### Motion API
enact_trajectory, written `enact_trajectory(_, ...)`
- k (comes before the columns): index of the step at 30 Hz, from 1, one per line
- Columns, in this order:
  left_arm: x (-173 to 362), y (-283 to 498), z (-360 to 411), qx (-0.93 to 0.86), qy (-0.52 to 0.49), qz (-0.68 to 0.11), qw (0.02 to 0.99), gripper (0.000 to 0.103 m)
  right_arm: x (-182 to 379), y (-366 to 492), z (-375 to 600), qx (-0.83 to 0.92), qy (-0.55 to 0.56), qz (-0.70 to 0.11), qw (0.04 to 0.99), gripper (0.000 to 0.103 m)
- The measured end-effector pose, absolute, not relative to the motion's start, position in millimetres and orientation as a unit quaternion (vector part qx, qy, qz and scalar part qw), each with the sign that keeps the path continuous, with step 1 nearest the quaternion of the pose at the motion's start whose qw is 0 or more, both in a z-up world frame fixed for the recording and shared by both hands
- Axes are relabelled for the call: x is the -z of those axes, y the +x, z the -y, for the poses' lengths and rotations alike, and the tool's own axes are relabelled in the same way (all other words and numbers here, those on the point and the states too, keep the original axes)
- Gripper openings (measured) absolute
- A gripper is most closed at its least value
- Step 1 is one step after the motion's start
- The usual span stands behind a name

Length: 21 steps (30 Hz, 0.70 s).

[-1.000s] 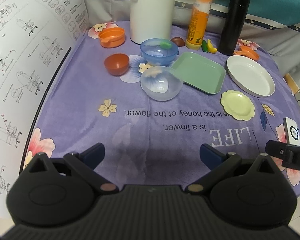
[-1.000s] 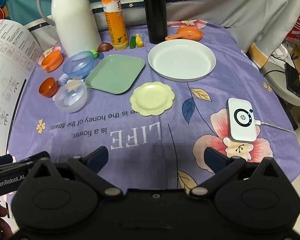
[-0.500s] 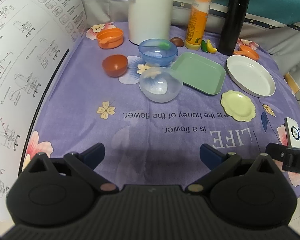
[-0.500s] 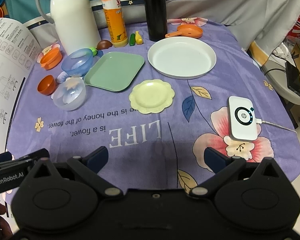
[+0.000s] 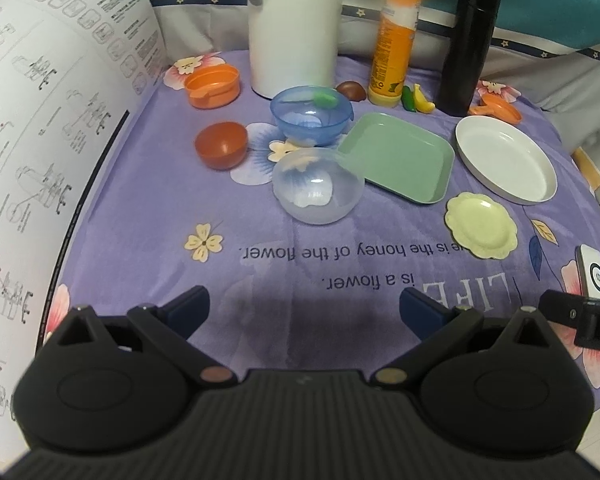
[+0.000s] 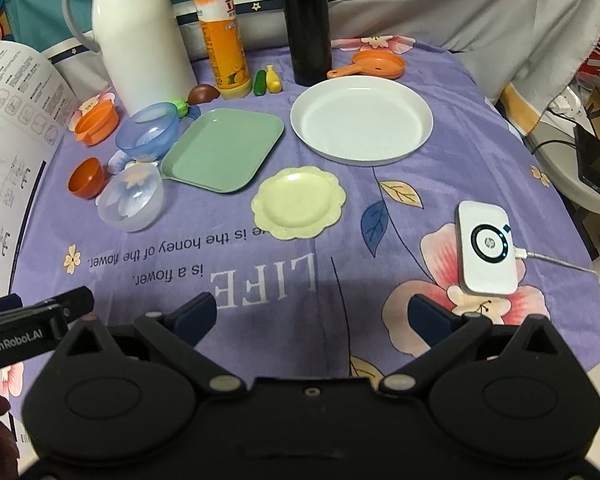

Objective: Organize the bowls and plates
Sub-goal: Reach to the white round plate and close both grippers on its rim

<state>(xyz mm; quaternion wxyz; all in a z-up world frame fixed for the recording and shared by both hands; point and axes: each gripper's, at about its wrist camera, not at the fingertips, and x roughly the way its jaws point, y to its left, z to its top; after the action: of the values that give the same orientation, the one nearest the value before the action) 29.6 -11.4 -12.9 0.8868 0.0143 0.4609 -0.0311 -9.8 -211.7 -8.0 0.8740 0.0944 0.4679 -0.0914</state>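
Both empty, jaws spread: left gripper (image 5: 304,306), right gripper (image 6: 311,310); nothing sorted yet; clear bowl (image 5: 317,185) touching green square plate (image 5: 397,157) on its left, dead ahead of left gripper; yellow scalloped plate (image 6: 299,202) just right-front of green plate, nearer right gripper; probably first picks.

Three plates sit on the cloth: a white round plate (image 6: 362,122), a green rectangular plate (image 6: 223,154) and a yellow scalloped plate (image 6: 299,202). Bowls number four: blue (image 5: 311,115), clear (image 5: 317,185), dark orange (image 5: 221,144), plus an orange tub (image 5: 212,85) that is possibly a bowl. Two bottles, one jug.
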Motion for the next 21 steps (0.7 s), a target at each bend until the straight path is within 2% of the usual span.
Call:
enact_trajectory(8, 23, 53, 29, 0.048, 0.026, -0.460, 0.886, 0.103, 14, 10, 230, 0.093, 0.107, -0.462, 0.876, 0.103)
enact_trajectory(12, 27, 70, 43, 0.063, 0.034, -0.456, 0.887, 0.103, 17, 18, 246, 0.063, 0.114, -0.428, 0.894, 0.103)
enact_trajectory(21, 30, 122, 92, 0.105, 0.062, -0.445, 0.887, 0.103, 27, 55, 291, 0.061, 0.054, -0.400, 0.913, 0.103)
